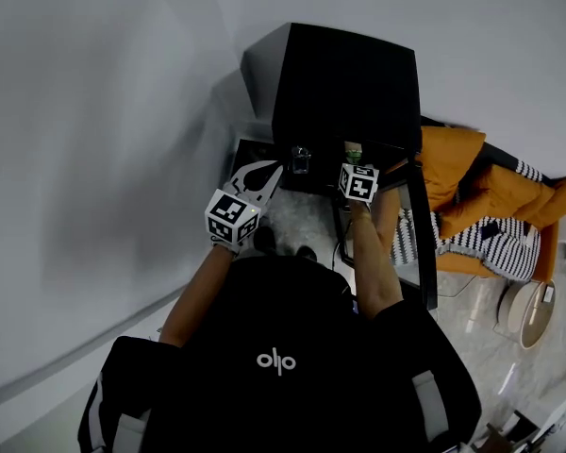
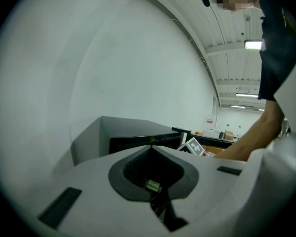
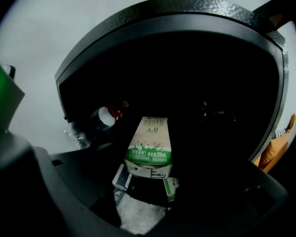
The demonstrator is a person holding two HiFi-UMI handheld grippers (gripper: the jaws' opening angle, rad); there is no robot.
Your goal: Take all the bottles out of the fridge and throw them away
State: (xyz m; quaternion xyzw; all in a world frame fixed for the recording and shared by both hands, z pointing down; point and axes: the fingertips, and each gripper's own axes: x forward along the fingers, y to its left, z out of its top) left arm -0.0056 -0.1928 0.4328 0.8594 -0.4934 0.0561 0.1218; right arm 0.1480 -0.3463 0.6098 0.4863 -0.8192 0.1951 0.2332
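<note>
**Right hand-held gripper wide open at the fridge mouth**

Looking straight down on a black mini fridge (image 1: 344, 74) against the white wall (image 1: 94, 159), with the fridge door (image 1: 423, 243) swung out to one side. Holding the right hand-held gripper (image 1: 355, 163) at the opening, jaws spread wide and clamping nothing. Facing a green-and-white milk carton (image 3: 149, 144), upright near the middle of the fridge floor, in line with the gap between those jaws but clear of both pads. Spotting flat packs (image 3: 170, 187) lying at the carton's front edge.

And there, back toward the left edge of the fridge floor: a bottle with a red cap (image 3: 106, 116), lying or leaning, hard to tell which. Just beside it, something clear and crinkled (image 3: 75, 134), maybe a second bottle, too dim to call.

Keeping the left hand-held gripper (image 2: 151, 146) outside, left of the opening, jaws pressed tip to tip with nothing between. Off beyond the door, an orange jacket (image 1: 472, 182) heaped over striped fabric (image 1: 481, 239).
</note>
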